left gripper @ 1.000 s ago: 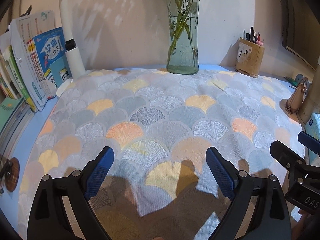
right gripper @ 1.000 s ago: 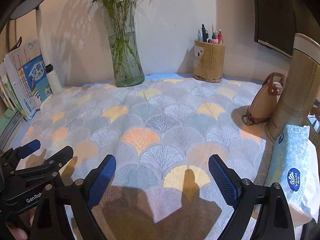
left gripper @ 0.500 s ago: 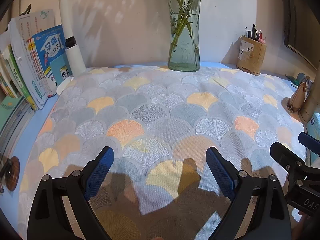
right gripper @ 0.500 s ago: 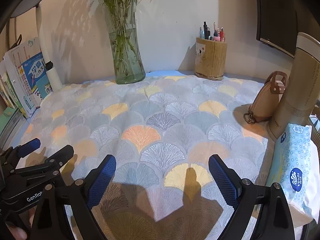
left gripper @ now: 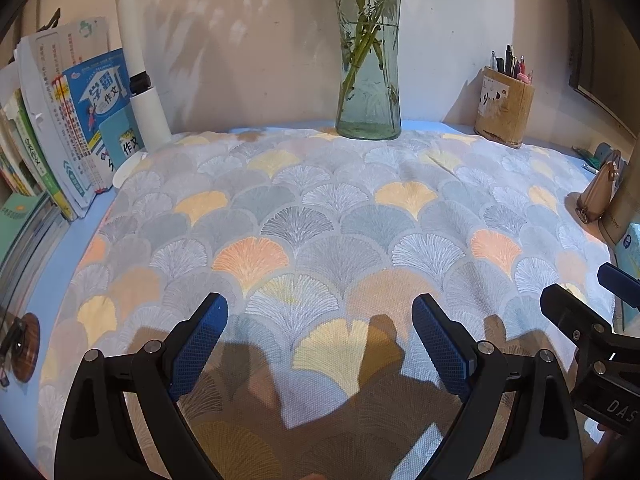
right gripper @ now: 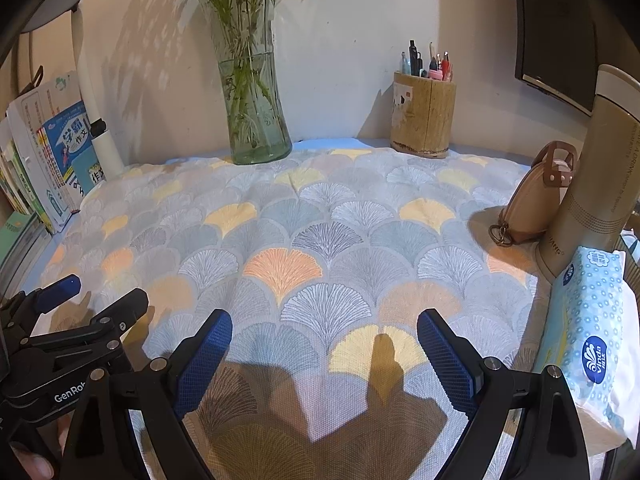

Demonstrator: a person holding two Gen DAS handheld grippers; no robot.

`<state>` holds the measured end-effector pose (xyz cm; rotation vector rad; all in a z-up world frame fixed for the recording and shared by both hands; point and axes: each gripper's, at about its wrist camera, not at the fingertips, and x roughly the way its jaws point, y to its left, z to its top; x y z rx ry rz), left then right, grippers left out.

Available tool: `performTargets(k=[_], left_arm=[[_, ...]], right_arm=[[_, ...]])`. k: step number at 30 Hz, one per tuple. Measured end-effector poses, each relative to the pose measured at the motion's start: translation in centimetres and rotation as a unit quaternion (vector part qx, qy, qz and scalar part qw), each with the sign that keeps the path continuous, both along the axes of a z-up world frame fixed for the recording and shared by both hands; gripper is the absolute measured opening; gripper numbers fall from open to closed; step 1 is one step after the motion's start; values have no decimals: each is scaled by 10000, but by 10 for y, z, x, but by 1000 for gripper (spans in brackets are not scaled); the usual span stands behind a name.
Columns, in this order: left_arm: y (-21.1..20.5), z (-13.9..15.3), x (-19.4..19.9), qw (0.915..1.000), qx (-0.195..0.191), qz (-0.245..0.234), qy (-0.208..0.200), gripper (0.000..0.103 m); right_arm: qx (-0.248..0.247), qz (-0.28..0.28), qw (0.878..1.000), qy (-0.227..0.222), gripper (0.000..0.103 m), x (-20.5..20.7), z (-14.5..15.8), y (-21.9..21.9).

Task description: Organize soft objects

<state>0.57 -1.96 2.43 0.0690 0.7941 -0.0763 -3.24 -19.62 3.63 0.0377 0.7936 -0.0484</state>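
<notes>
A soft cloth (left gripper: 320, 216) with a fan-shaped pattern in grey, yellow and orange lies spread flat over the blue desk; it also shows in the right wrist view (right gripper: 320, 240). My left gripper (left gripper: 320, 320) is open and empty, hovering above the cloth's near edge. My right gripper (right gripper: 325, 332) is open and empty too, just to the right of the left one, over the same near edge. Each gripper shows at the edge of the other's view.
A glass vase with stems (left gripper: 368, 80) and a wooden pen holder (left gripper: 505, 114) stand at the back. Books (left gripper: 80, 128) and a white lamp post (left gripper: 144, 100) stand at the left. A tan pouch (right gripper: 536, 200), a beige flask (right gripper: 592, 184) and a tissue pack (right gripper: 588, 320) are at the right.
Both grippers have drawn back and risen slightly, so the scene sits a little farther away. Both stay open; the cloth has not moved.
</notes>
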Motion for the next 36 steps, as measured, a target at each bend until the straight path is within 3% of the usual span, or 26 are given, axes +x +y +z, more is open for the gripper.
performTargets(k=[31,36], left_arm=[[1,-1,-3,10000,6,4,61,93],[0,-11,-17,9984,62,-119,542,93]], right_arm=[[2,11,10000,2,93,0,0,-1],[36,18,9999,153,93,-1,-4,-2]])
